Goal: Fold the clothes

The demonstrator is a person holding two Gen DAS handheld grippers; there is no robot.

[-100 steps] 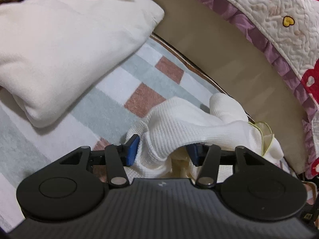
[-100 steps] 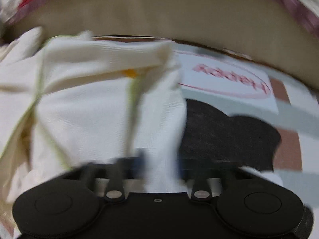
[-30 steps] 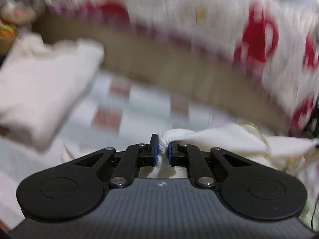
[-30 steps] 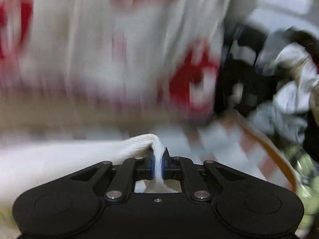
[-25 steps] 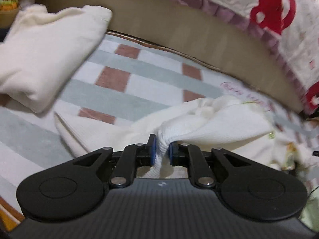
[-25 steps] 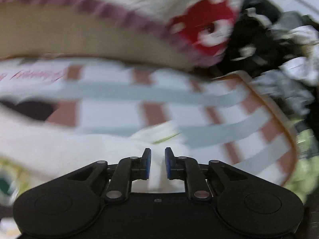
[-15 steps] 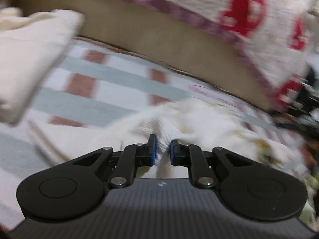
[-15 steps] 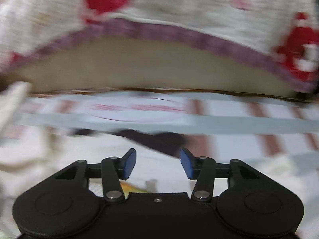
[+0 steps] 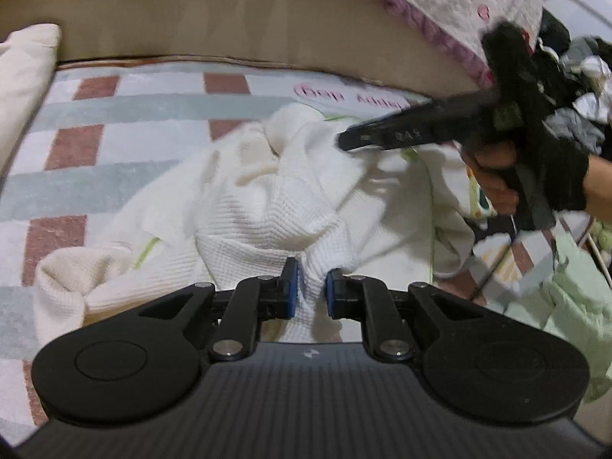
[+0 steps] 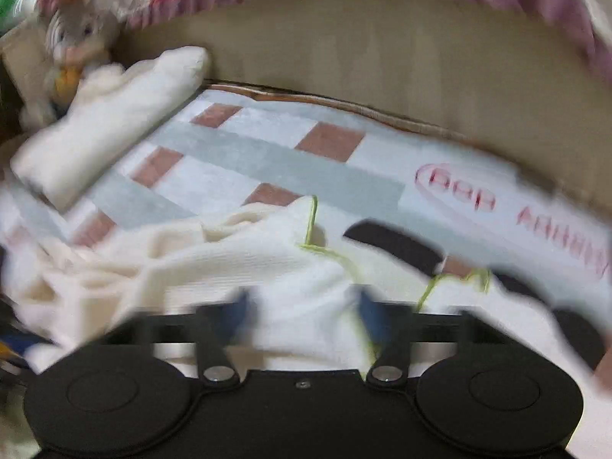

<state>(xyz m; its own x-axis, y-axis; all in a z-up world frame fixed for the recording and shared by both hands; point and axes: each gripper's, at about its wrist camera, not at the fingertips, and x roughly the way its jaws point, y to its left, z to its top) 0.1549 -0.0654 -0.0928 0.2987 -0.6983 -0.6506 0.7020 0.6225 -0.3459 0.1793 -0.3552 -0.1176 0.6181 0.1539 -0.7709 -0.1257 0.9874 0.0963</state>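
Note:
A white waffle-knit garment [image 9: 267, 199] with thin green trim lies crumpled on a checked mat [image 9: 114, 145]. My left gripper [image 9: 310, 294] is shut on a bunched fold of it at the near edge. In the left wrist view the right gripper [image 9: 355, 139], held by a gloved hand [image 9: 550, 160], hovers over the garment's far right part. In the blurred right wrist view the same garment [image 10: 267, 264] lies under my right gripper [image 10: 302, 315], whose blue-padded fingers stand wide apart with cloth below them.
A folded cream garment [image 10: 107, 122] lies at the mat's far left, with a stuffed toy [image 10: 72, 42] behind it. A tan bed side [image 9: 229, 26] under a quilted red-and-white cover [image 9: 478, 0] bounds the back. Pale green cloth [image 9: 566, 298] and a dark clothes pile [image 9: 573, 69] lie at right.
The right gripper let go of the white garment, opened wide and swung left over it. The left gripper stays shut on its fold, and the garment dropped onto the mat.

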